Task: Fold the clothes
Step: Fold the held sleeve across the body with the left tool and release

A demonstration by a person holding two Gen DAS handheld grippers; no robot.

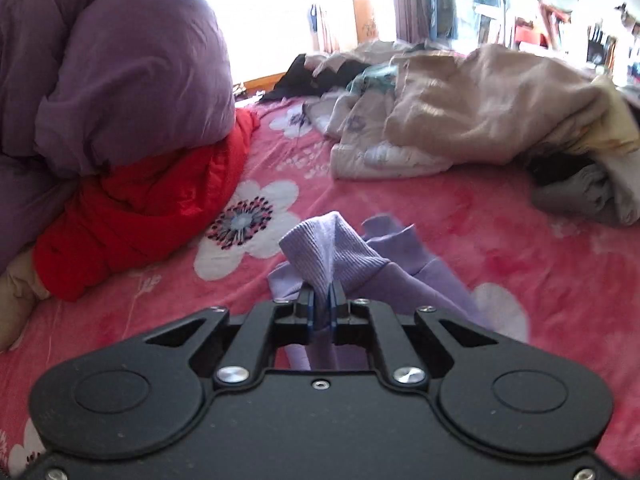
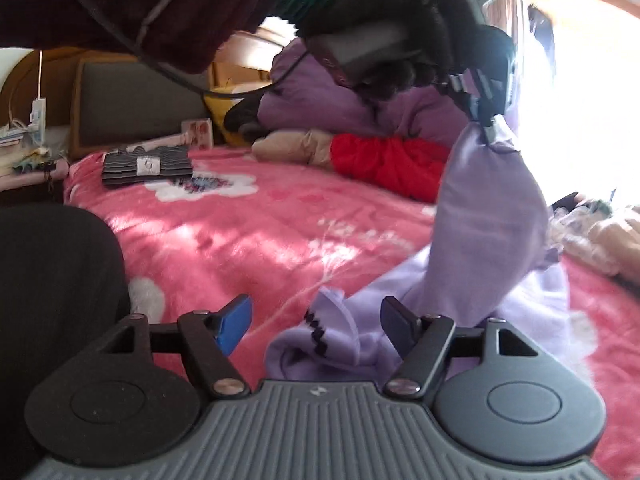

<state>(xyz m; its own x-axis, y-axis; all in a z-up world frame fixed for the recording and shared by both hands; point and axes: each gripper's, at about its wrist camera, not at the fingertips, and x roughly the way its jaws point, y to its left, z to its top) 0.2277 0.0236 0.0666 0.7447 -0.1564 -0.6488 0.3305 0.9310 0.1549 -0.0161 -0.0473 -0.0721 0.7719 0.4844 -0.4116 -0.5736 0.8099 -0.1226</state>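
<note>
Pink flowered bedding (image 2: 280,220) carries the lilac garment (image 2: 492,216), whose long axis climbs steeply from a crumpled heap near the right gripper (image 2: 316,322) up to the left gripper (image 1: 322,300), clamped tight on its ribbed hem. Right jaws stand apart, nothing pressed between them. Black sleeve (image 2: 120,0) and gloved hand (image 2: 384,28) hide the headboard; window glare washes out the garment's far edge

We see a lilac garment (image 2: 492,216), soft knit with ribbed cuffs, half lifted off the pink bed. One ribbed end (image 1: 328,248) stands pinched upward; from there a length hangs down to the rest, which lies crumpled near us on the blanket, a dark zigzag trim (image 2: 318,328) showing on one fold.
</note>
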